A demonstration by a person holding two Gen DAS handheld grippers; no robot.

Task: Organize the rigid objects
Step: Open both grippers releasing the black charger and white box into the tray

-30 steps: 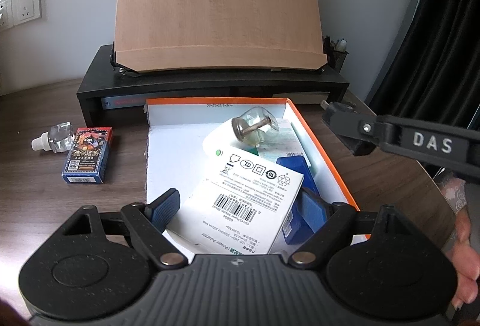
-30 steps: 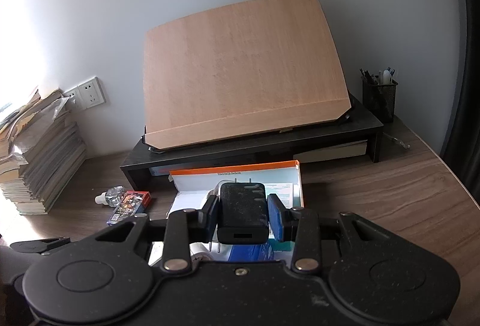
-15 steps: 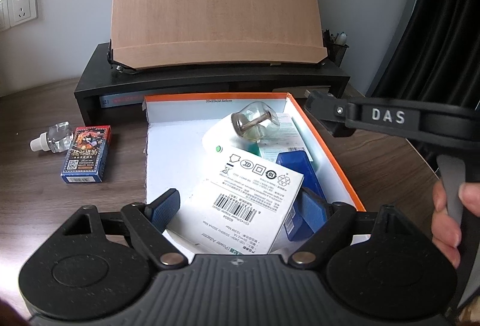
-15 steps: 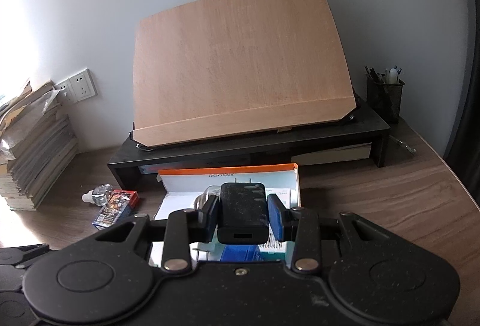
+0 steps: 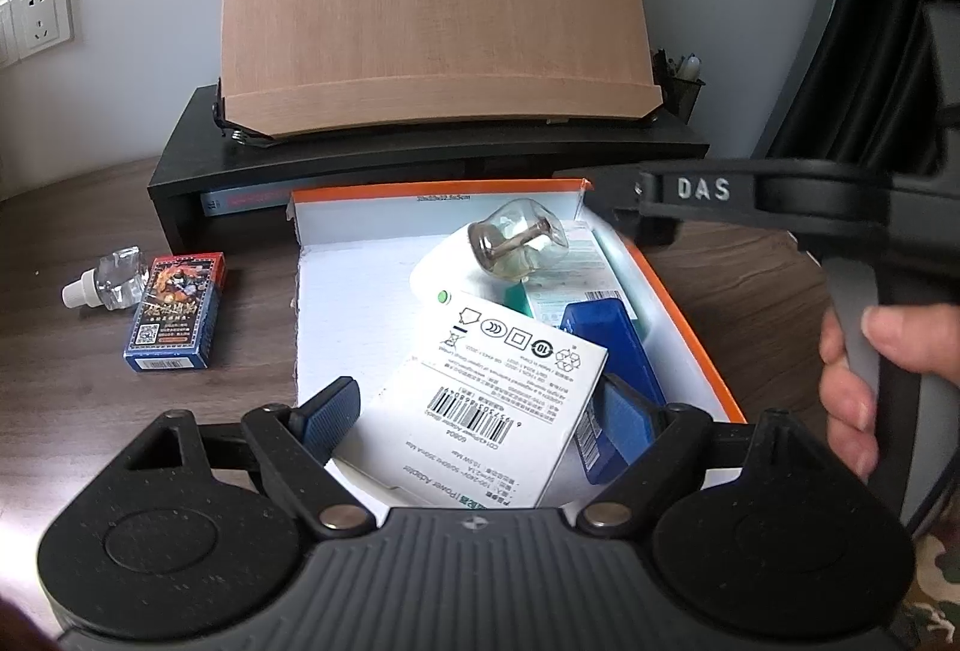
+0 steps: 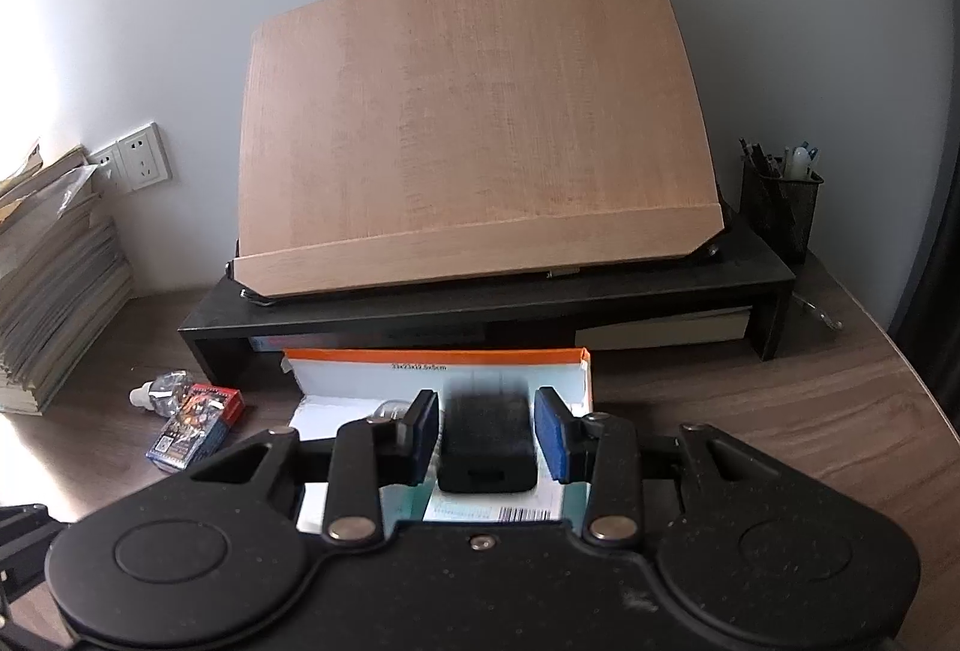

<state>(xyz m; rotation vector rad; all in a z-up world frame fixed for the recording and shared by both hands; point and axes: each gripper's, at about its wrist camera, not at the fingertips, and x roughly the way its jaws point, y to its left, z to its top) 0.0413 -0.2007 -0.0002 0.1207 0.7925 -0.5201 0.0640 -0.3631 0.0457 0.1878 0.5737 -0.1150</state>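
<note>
An orange-rimmed white box (image 5: pixel 678 315) lies on the wooden desk and holds a white adapter carton (image 5: pixel 480 399), a blue case (image 5: pixel 606 333), a glass bulb (image 5: pixel 516 246) and other items. My left gripper (image 5: pixel 477 414) is open above the box's near end, its pads either side of the white carton. My right gripper (image 6: pixel 486 438) is open above the box (image 6: pixel 432 354). A black power adapter (image 6: pixel 486 441), blurred, is between its parted pads without touching them. In the left wrist view the right gripper's body (image 5: pixel 750 192) hangs over the box's far right corner.
A card deck (image 5: pixel 177 312) and a small clear bottle (image 5: pixel 108 279) lie on the desk left of the box. A black riser (image 6: pixel 480 303) with a tilted wooden board (image 6: pixel 474 129) stands behind. A pen cup (image 6: pixel 780 207) is at the right, stacked papers (image 6: pixel 54 279) at the left.
My right gripper has moved left over the box and opened its jaws, letting go of the black adapter. My left gripper has stayed open over the white carton.
</note>
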